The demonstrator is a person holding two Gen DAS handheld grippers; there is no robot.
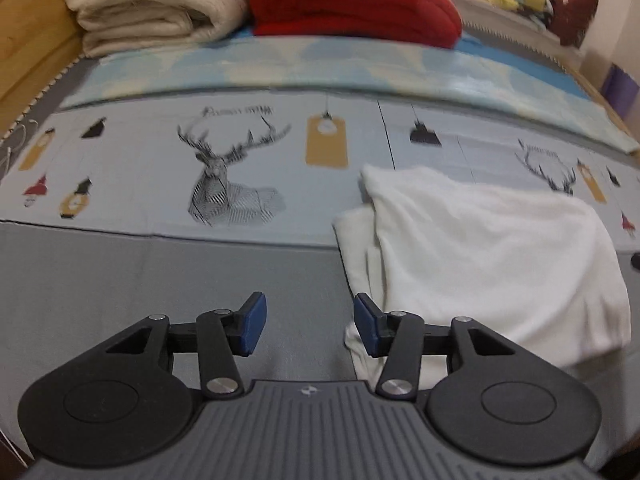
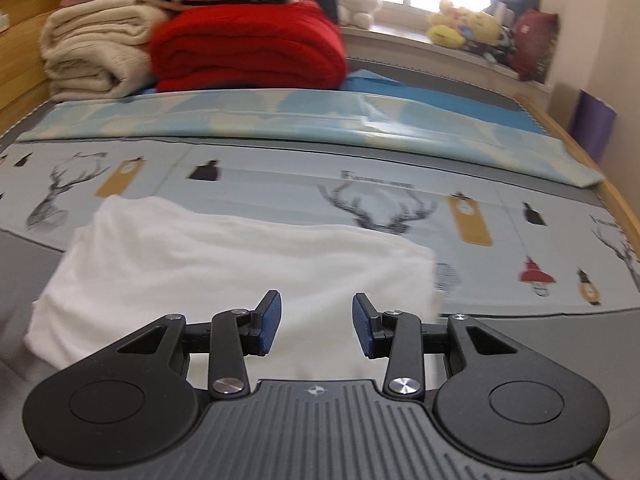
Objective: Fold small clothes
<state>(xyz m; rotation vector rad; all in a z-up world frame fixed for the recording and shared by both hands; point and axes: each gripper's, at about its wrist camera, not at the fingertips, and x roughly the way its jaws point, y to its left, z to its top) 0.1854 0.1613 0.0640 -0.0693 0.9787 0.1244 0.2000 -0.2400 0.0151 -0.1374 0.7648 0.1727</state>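
You work on a bed (image 1: 120, 272) covered with a grey sheet and a printed band of deer heads and lanterns; at its far end lie a folded red blanket (image 2: 248, 46) and a cream blanket (image 2: 92, 52), well apart from your work, so you do not need to care about them. The white garment (image 2: 224, 264) lies flat on the sheet, already doubled as it seems, with a lower layer that shows out at its left edge in the left wrist view (image 1: 356, 248). I judge that one more fold is still needed to make it small and neat. The left gripper (image 1: 308, 326) hangs low just beside this left edge, its fingers apart and holding nothing, and its right blue pad (image 1: 366, 326) is in front of the cloth. The right gripper (image 2: 316, 326) hangs over the near part of the garment, fingers also apart and empty. For a good fold, take both layers together at the near edge, one gripper close to each corner, and close firmly only when the cloth is between the pads. Lift both sides to the same height, carry them evenly to the far edge, and lay the cloth down slowly so the loose lower layer does not slip out
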